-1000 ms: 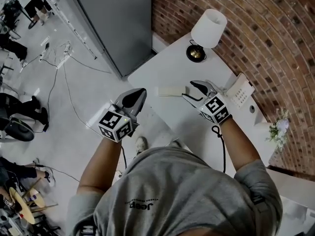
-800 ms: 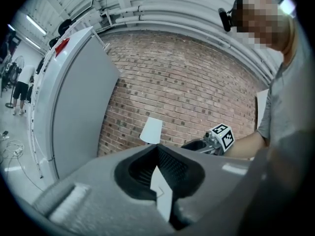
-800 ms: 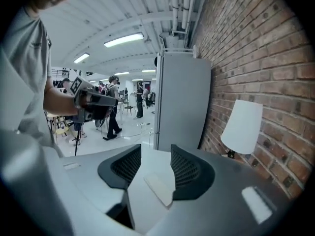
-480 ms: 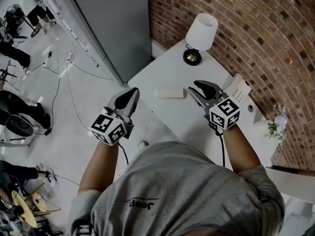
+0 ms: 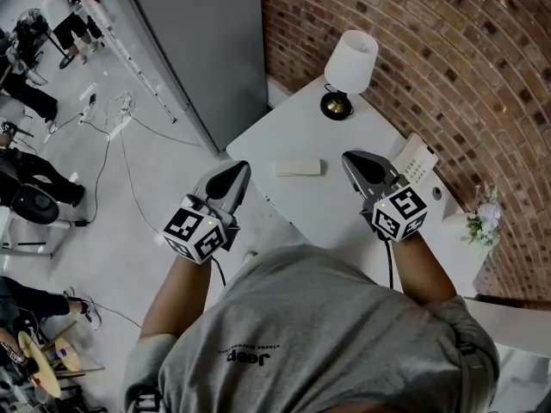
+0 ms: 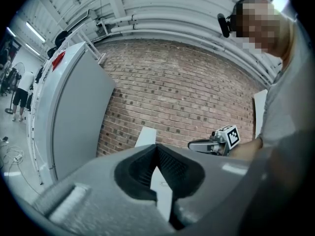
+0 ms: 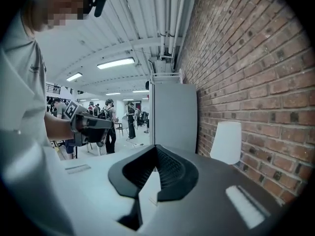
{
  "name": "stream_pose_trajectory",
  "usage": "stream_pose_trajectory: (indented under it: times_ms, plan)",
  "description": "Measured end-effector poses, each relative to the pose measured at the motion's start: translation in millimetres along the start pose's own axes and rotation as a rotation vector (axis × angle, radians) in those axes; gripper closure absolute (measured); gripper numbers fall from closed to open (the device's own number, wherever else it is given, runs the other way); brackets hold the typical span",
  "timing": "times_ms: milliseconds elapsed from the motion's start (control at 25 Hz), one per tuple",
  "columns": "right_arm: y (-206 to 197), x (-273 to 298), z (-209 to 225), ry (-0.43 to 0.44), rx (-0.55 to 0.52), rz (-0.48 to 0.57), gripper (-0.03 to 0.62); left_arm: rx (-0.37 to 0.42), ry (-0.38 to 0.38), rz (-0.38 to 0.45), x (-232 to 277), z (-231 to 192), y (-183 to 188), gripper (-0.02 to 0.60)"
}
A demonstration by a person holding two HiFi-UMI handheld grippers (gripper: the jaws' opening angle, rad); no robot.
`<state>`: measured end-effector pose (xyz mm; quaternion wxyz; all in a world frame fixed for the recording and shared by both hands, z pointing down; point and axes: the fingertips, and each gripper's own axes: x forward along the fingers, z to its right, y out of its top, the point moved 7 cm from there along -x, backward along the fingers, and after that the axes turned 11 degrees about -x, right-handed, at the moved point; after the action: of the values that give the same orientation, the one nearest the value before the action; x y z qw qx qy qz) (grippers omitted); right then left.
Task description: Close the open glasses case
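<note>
Your table (image 5: 331, 203): smooth, matt white.
Wall (image 5: 448, 50) before you: rough red brick.
Lamp base (image 5: 336, 106): glossy metal, you see.
Glasses case (image 5: 298, 168): matt, pale, smooth.

Head cam steeply down, L claw (image 5: 244, 166) cam faces brick wall (image 6: 187, 92), R claw (image 5: 348, 156) cam along it

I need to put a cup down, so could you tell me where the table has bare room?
Bare table lies between case and lamp, and between case and phone, under the right gripper. The wall side is crowded: lamp, phone, flowers.
</note>
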<state>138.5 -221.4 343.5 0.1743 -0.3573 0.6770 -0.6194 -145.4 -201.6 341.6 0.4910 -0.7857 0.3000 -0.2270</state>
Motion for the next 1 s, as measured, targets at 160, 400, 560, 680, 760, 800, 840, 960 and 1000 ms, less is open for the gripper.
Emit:
stream_pose_trajectory:
  times_ms: [160,400,560,680,760,800,840,960,1000]
  plan:
    - [0.4,-4.3,-5.8,-0.004,-0.007,0.012,0.586,-0.007,0.003,0.004,-4.8,3.7,-3.6,0.584]
    - [-1.9,-3.8,-7.7,0.003,0.006,0.005,0.586,-0.011,0.005,0.001,-6.5,5.5,-5.0,0.584]
    - [-1.7,-3.1,-6.5,0.002,0.009,0.006,0.586,-0.009,0.007,0.003,-6.9,4.8,-2.7,0.586]
    - [-1.7,-2.5,-6.9,0.005,0.009,0.002,0.586,-0.01,0.008,0.001,-7.7,4.7,-2.0,0.586]
    - [-2.4,-1.9,-7.1,0.006,0.007,0.001,0.586,-0.011,0.009,-0.001,-7.5,4.6,-2.2,0.584]
    - [-2.7,-1.7,-7.0,0.007,0.006,0.0,0.586,-0.01,0.009,-0.001,-7.2,4.5,-2.4,0.584]
    - [-2.9,-1.4,-6.8,0.007,0.005,0.0,0.586,-0.01,0.009,-0.002,-7.0,4.3,-2.6,0.584]
    - [-3.2,-1.1,-6.8,0.009,0.003,0.0,0.586,-0.011,0.01,0.0,-7.3,3.4,-3.4,0.584]
    - [-3.4,-1.1,-6.9,0.009,0.002,0.0,0.586,-0.011,0.009,0.0,-7.4,3.4,-3.4,0.586]
